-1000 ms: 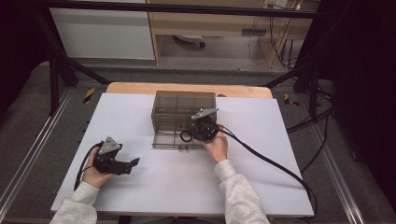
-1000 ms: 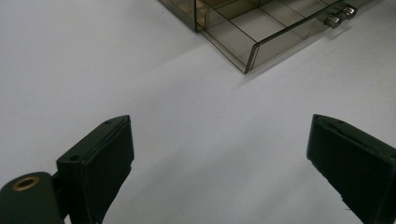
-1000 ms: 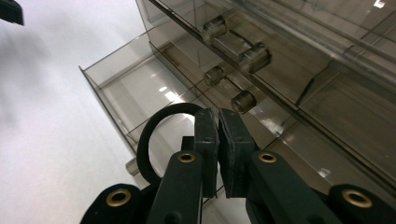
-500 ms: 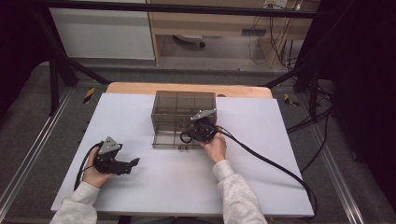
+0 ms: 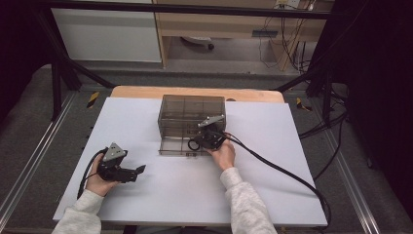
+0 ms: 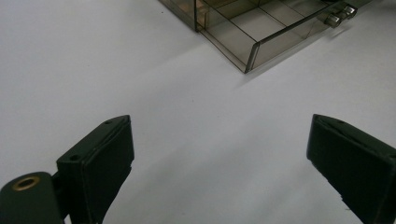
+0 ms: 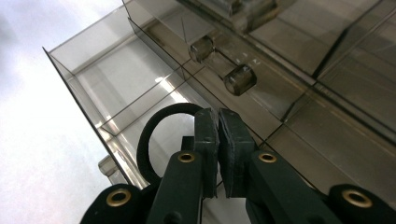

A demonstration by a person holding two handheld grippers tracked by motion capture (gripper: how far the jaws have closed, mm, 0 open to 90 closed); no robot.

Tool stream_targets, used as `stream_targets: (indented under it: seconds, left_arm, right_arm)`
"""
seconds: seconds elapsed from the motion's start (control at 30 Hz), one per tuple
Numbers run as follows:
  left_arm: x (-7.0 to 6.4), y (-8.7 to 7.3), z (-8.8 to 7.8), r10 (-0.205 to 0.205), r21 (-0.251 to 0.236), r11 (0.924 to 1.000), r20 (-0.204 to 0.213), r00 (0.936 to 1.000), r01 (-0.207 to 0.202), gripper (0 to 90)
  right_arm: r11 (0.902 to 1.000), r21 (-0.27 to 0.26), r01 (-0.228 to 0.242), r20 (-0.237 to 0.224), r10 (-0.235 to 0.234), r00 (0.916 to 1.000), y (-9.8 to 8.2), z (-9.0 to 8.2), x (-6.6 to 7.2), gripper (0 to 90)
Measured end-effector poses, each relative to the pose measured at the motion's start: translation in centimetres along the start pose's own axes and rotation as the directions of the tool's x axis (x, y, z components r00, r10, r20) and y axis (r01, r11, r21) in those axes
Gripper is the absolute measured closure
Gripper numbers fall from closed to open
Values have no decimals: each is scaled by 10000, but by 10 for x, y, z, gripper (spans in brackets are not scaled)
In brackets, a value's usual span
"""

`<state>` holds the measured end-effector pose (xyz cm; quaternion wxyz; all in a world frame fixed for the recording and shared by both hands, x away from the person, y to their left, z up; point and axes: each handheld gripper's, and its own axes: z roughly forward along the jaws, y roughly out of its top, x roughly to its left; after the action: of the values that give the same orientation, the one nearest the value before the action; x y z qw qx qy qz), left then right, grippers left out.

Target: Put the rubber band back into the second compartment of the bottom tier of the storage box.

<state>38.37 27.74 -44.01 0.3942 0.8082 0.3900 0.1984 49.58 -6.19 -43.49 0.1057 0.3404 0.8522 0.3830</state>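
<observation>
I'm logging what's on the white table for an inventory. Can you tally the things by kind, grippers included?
Smoky clear drawer cabinet, bottom drawer pulled out: 1
Black ring, held in the right gripper's shut jaws over that drawer: 1
Handheld grippers: 2, the left gripper open and the right gripper shut
Total: 4

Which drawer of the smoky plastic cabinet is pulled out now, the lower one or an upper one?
The bottom drawer of the cabinet is pulled out toward the person, above the white table; the drawers above sit flush. The right gripper, holding a black ring, hovers over it.
</observation>
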Motion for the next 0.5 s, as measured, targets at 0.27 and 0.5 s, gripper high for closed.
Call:
stream_targets:
  seconds: [0.27, 0.5]
  left_arm:
    - [0, 0, 0, -1, -1, 10000, 1, 10000, 1, 75]
    - [1, 0, 0, 3, -27, 10000, -9, 10000, -3, 75]
  right_arm:
    - [10000, 61, 65, 39, -65, 10000, 0, 0, 0, 856]
    - [9999, 82, 58, 3, -58, 10000, 1, -4, 1, 823]
